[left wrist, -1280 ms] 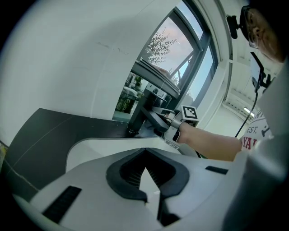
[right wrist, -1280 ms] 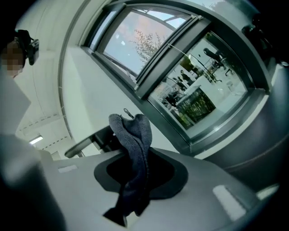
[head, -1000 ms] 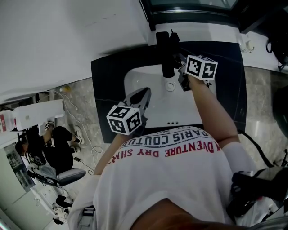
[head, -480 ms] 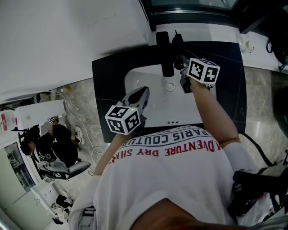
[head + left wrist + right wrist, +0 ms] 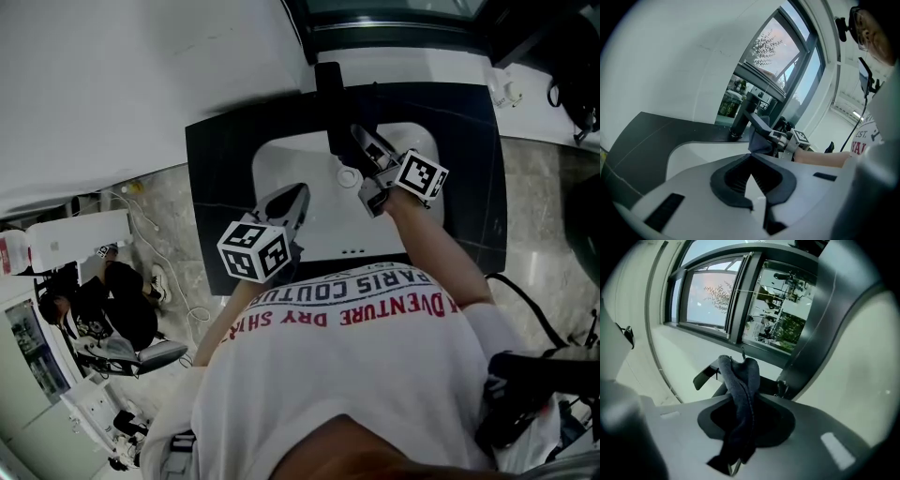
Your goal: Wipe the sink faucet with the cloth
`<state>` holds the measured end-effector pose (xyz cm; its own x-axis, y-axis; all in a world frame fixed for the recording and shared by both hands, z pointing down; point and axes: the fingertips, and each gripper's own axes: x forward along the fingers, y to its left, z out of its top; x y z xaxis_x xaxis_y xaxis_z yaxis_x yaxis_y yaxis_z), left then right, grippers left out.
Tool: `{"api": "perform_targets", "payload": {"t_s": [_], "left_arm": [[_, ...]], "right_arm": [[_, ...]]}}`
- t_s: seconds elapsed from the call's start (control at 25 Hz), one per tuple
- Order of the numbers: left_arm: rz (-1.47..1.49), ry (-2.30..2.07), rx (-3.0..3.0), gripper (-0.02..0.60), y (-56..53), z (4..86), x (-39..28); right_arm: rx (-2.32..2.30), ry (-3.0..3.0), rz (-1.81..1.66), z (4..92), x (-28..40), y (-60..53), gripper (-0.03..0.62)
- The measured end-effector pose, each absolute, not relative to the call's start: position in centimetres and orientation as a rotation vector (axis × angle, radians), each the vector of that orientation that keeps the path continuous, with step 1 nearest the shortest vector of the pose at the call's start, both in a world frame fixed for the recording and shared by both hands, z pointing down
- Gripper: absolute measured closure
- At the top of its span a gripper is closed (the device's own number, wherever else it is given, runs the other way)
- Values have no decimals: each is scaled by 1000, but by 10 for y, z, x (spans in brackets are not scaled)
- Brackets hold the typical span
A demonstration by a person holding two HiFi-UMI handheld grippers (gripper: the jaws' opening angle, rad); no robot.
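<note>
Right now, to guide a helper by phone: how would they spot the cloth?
Find the white sink in the dark counter. At its back stands the black faucet; beside it the right gripper pinches the cloth, dark grey, the only soft thing there.

A plain white wall [image 5: 141,84] stands left of the matt black counter top [image 5: 225,178], with grey veined stone floor [image 5: 548,206] on both sides. Behind, a dark-framed window [image 5: 708,301] shows pale pink daylight and leafy trees above a white sill [image 5: 684,348]
</note>
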<state>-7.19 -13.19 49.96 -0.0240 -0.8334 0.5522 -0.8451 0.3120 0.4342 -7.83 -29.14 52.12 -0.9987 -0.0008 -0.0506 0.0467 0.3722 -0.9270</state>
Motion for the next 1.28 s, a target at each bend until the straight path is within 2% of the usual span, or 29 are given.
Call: {"api": "perform_targets", "payload": {"t_s": [0.36, 1.0, 1.28], "left_arm": [[6, -1836, 1471, 581, -122, 504, -79], [1, -1825, 1463, 580, -125, 513, -84], [-13, -1857, 1471, 580, -125, 501, -80]], "right_arm": [[188, 2479, -1716, 512, -100, -277, 516], [-147, 2554, -1862, 564, -100, -285, 516], [-84, 2642, -1764, 557, -88, -284, 516]]}}
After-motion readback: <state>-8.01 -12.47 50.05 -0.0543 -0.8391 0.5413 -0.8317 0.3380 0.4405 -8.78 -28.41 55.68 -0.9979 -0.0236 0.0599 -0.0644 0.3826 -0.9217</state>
